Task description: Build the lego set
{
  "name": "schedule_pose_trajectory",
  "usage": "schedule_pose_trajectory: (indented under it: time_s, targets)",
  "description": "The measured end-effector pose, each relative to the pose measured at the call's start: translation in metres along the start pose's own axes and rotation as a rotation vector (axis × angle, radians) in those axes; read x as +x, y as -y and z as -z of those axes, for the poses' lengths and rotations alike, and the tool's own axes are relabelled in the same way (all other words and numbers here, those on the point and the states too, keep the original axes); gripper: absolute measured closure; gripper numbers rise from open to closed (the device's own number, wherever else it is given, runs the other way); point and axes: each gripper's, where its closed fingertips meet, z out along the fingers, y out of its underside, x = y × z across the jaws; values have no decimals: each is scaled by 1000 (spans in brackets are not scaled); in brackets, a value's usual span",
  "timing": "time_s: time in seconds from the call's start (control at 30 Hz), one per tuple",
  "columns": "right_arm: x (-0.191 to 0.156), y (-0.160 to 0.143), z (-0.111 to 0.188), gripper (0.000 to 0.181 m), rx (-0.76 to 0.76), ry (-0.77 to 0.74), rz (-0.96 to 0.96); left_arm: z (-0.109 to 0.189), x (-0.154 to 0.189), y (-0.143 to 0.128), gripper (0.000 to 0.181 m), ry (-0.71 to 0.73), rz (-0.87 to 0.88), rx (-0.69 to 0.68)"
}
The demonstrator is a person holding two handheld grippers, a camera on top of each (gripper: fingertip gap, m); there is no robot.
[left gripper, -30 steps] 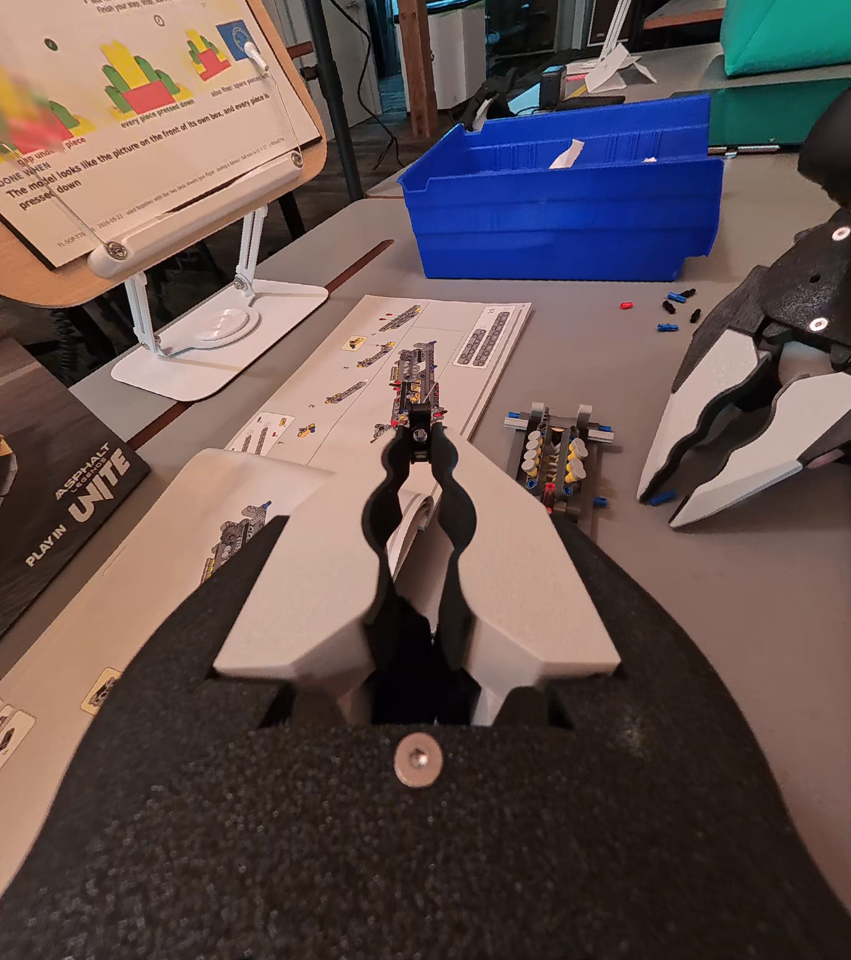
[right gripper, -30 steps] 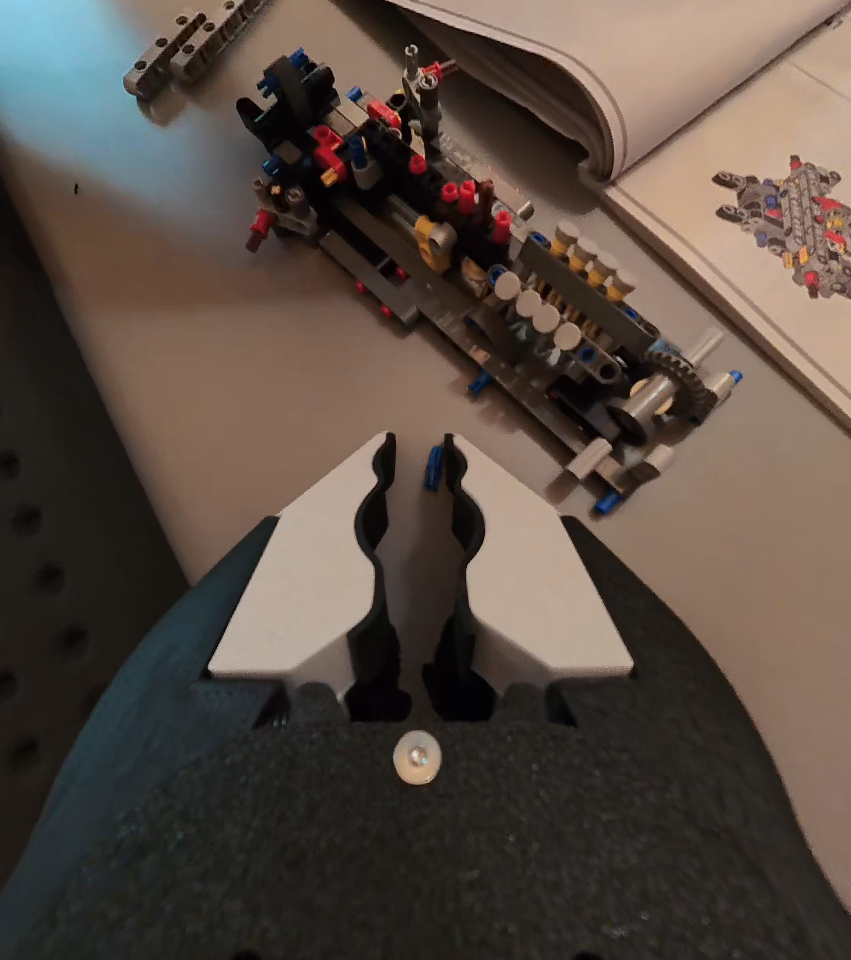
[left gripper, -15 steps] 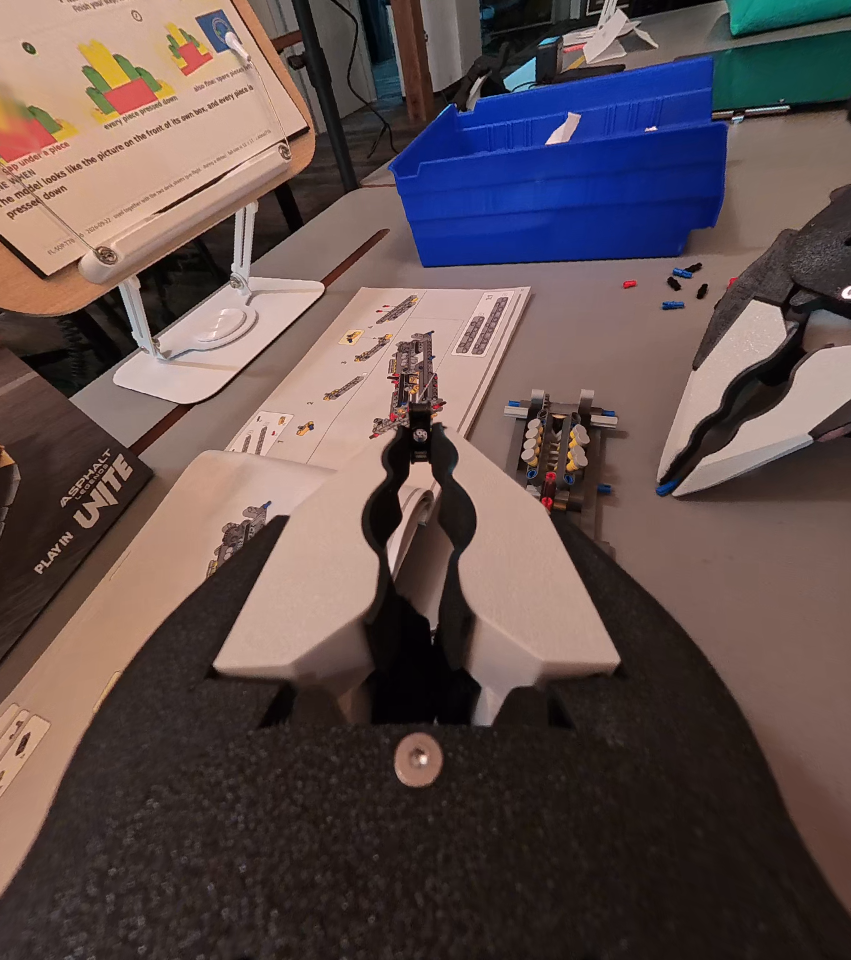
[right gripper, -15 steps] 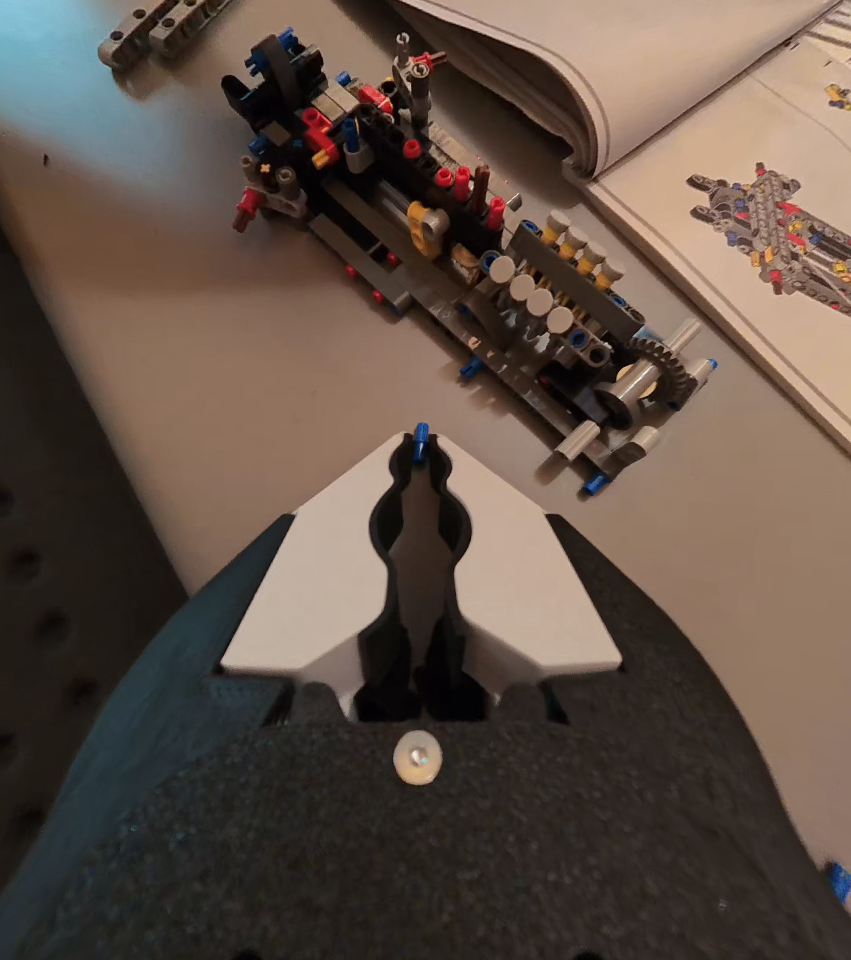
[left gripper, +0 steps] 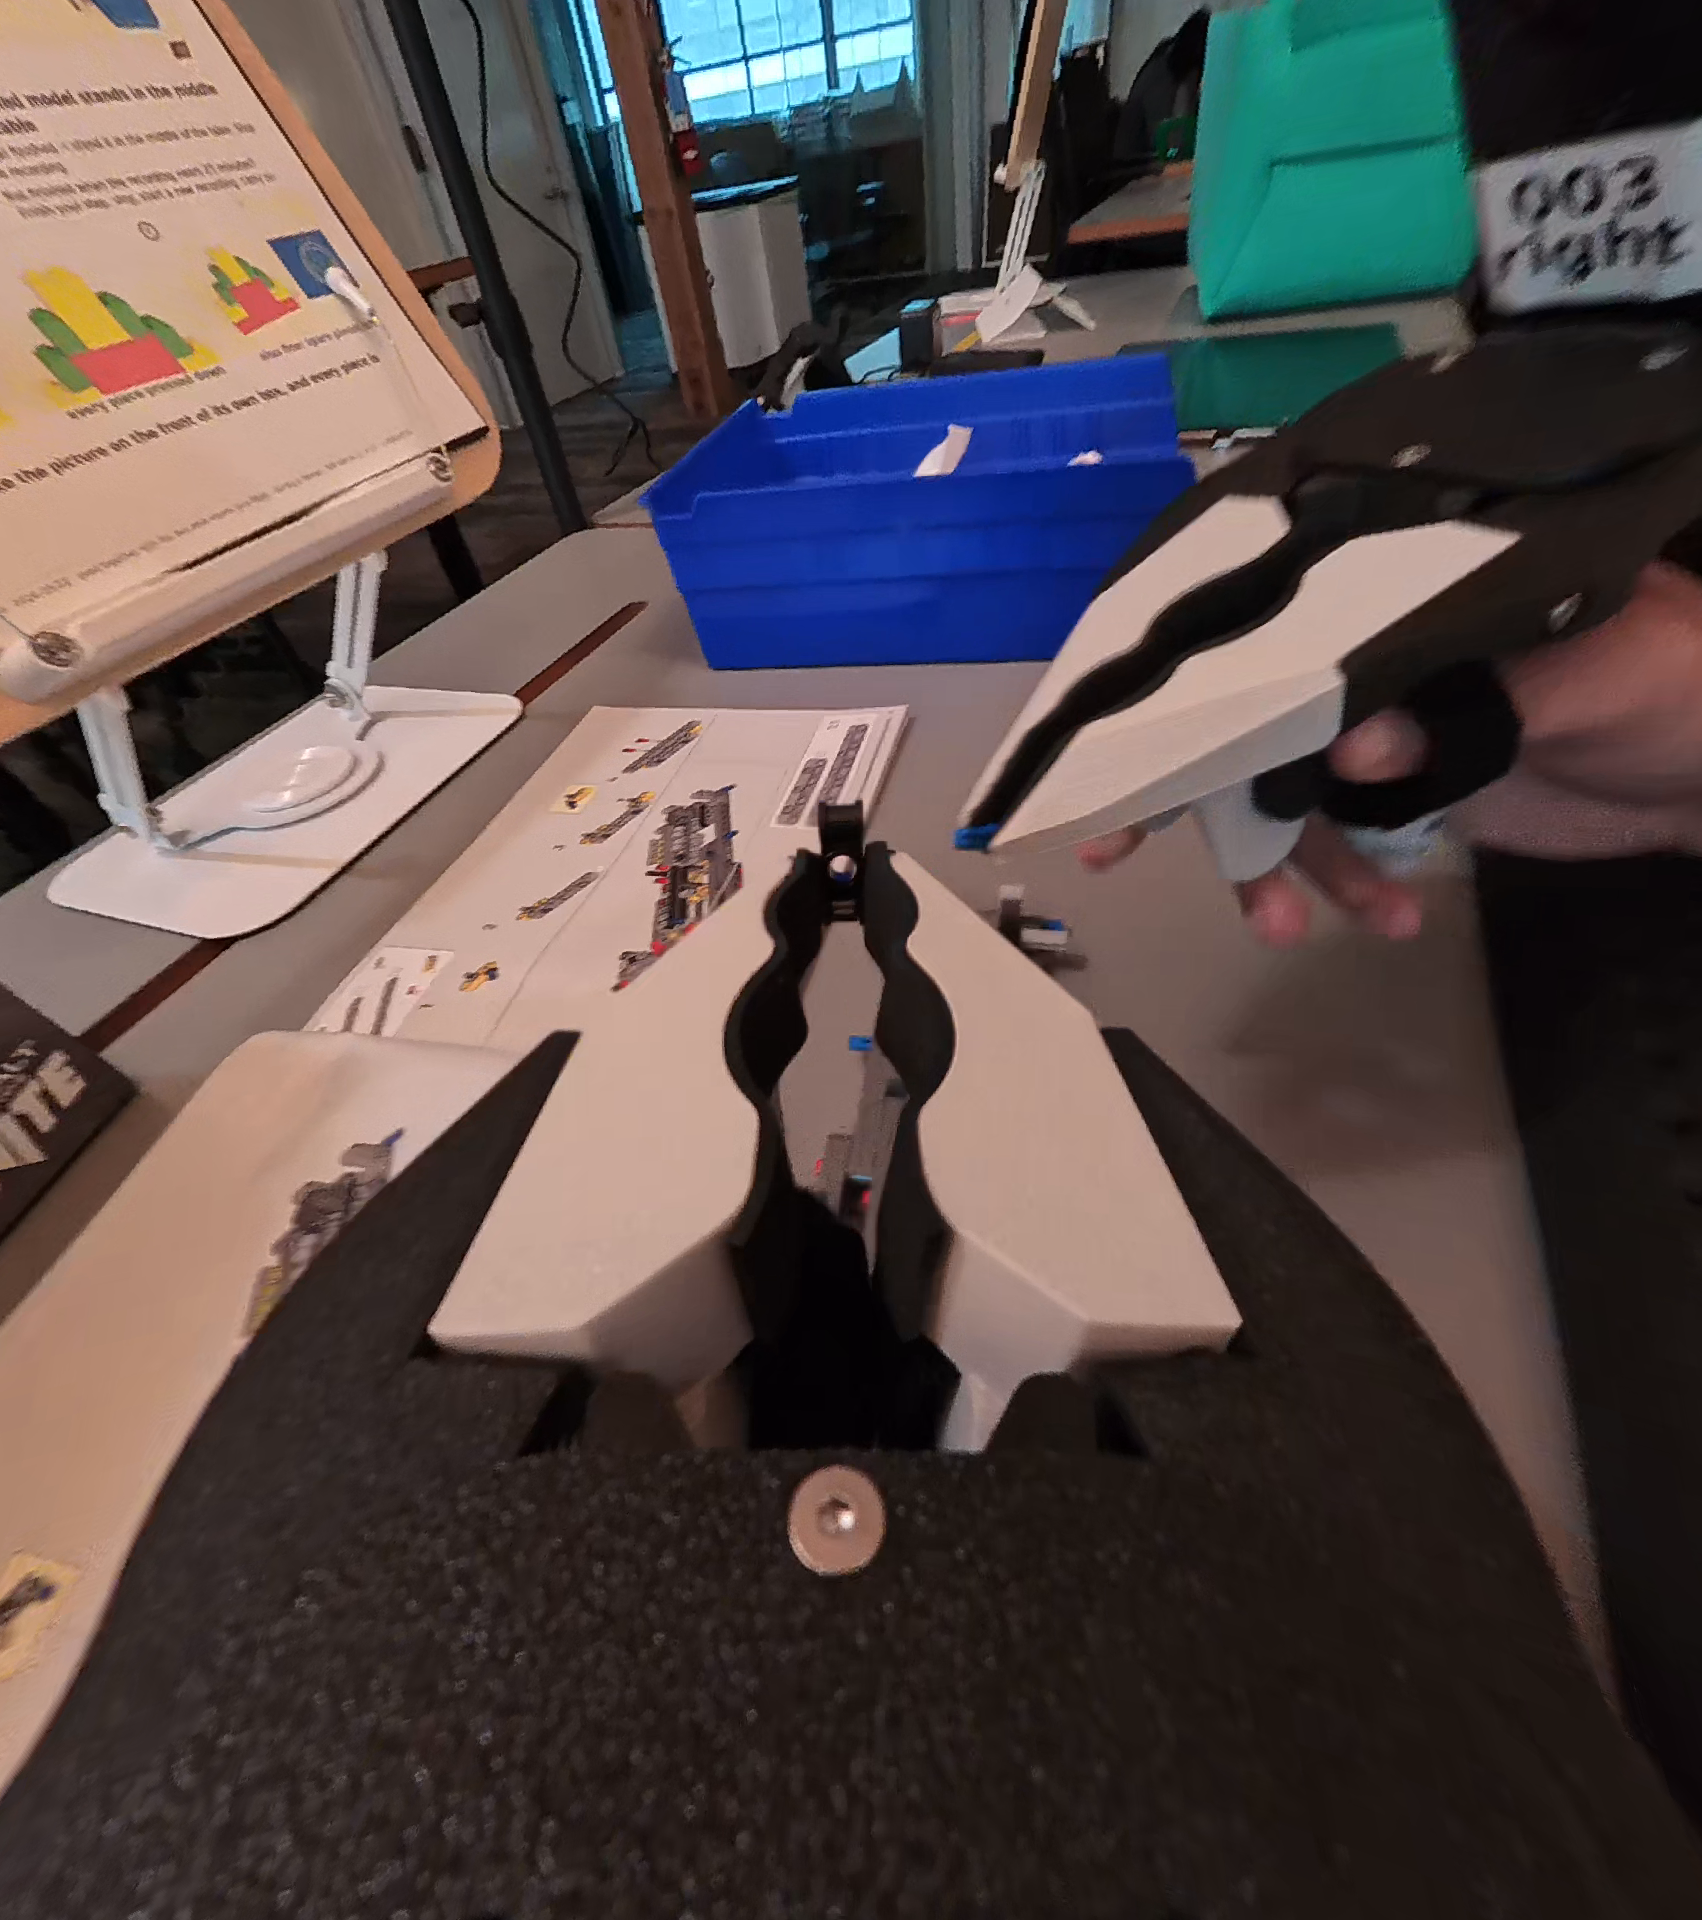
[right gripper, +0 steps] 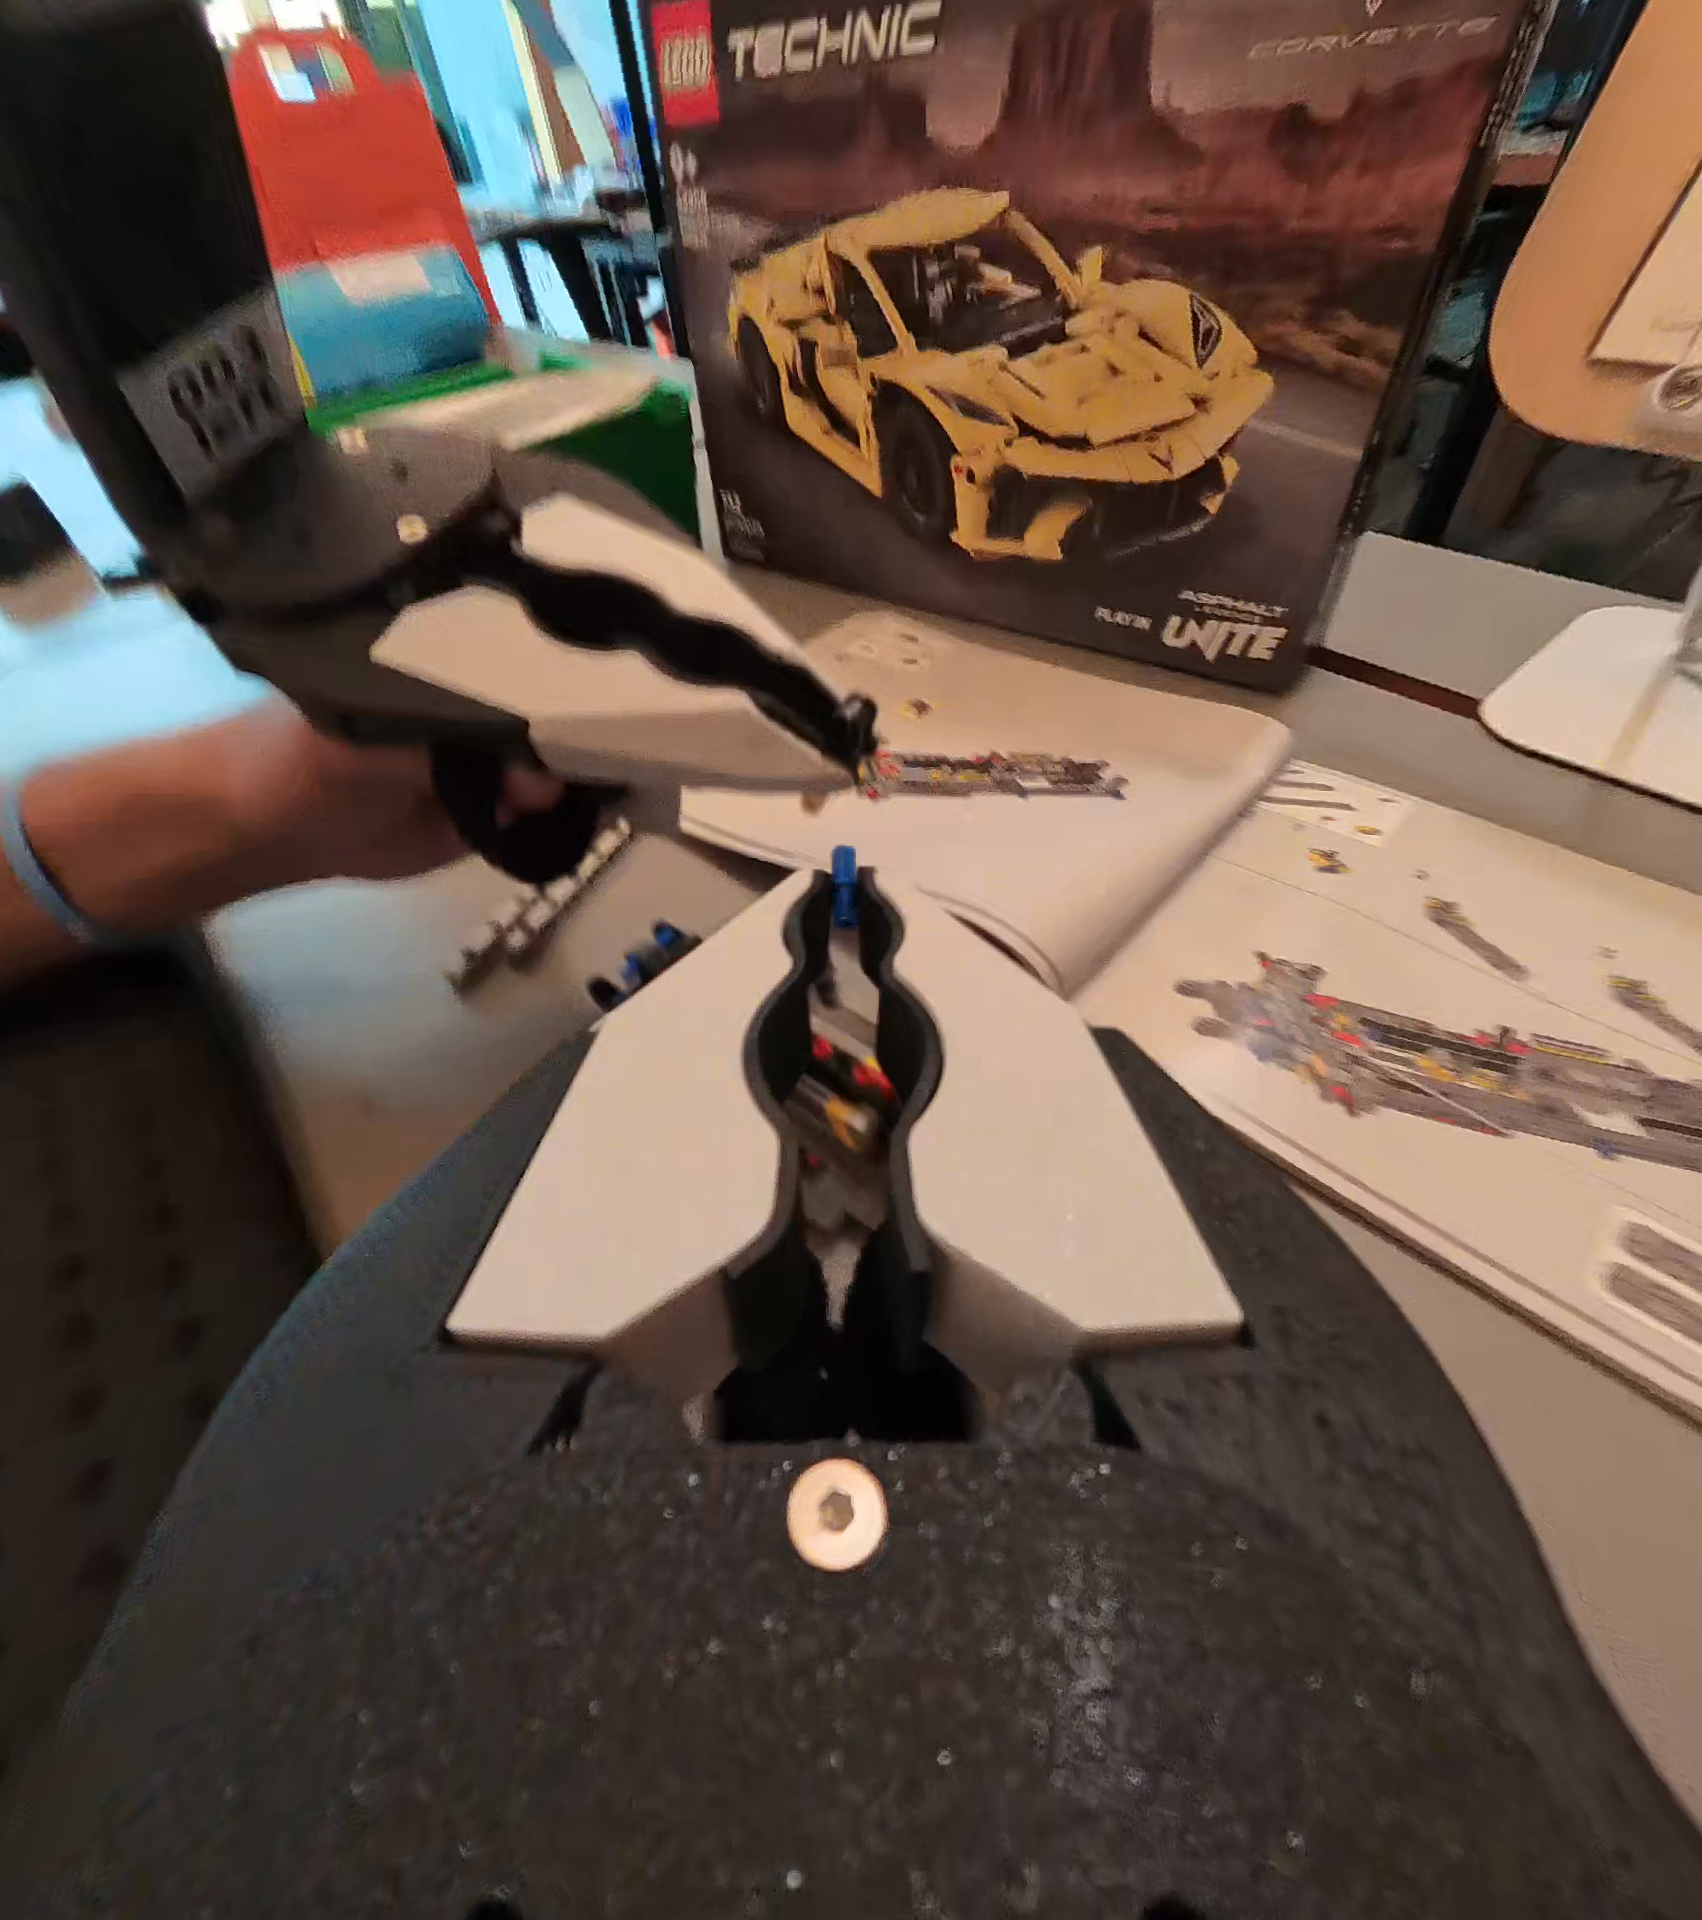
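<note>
A big grey table (left gripper: 1294,1049) holds it all. A blue bin (left gripper: 888,540) sits at the far side — a white stand (left gripper: 307,790) to the left. An open booklet (left gripper: 618,862) lies flat in the middle, the half-built lego model (right gripper: 831,1101) beside it. A dark box (right gripper: 1065,343) stands upright.

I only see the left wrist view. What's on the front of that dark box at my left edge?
Observer: The right wrist view shows the box standing up, with a yellow sports car pictured on its front.
Operator: Cool! Who's holding my left gripper?
Observer: A hand is wrapped round the handle of the left gripper, with a pale band on the wrist.
Operator: Is anything lying near that hand?
Observer: Yes, a loose grey beam lies on the table just below it.
</note>
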Motion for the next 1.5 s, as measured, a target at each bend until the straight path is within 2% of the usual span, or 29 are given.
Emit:
schedule_pose_trajectory:
  time_s: [0.1,0.2,0.57,0.7,0.9,1.0,1.1,1.17,1.3,1.5]
  targets:
    - [-2,16,-8,178,97,3,-117,1,3,4,175,-41,86,32]
    - [-2,20,-11,178,86,5,-190,2,2,7,175,-48,121,48]
    - [1,18,-15,178,49,-25,-248,-1,0,2,175,40,-26,3]
    - [2,14,-16,179,25,-52,-268,-1,-2,-1,175,133,-203,-41]
    - [4,4,-17,178,-46,-88,-251,-1,-6,-7,175,269,-563,-130]
    - [3,3,-17,178,-44,-50,-315,0,-5,-7,175,284,-622,-142]
    - [1,6,-16,179,-5,26,-430,1,-4,-5,175,273,-605,-131]
    - [0,9,-15,179,34,79,-510,1,-3,-4,175,249,-527,-115]
    - [3,8,-15,179,61,70,-538,-4,-2,-7,175,206,-357,-109]
    - [5,3,-18,179,62,76,-570,-6,-3,-13,175,198,-361,-140]
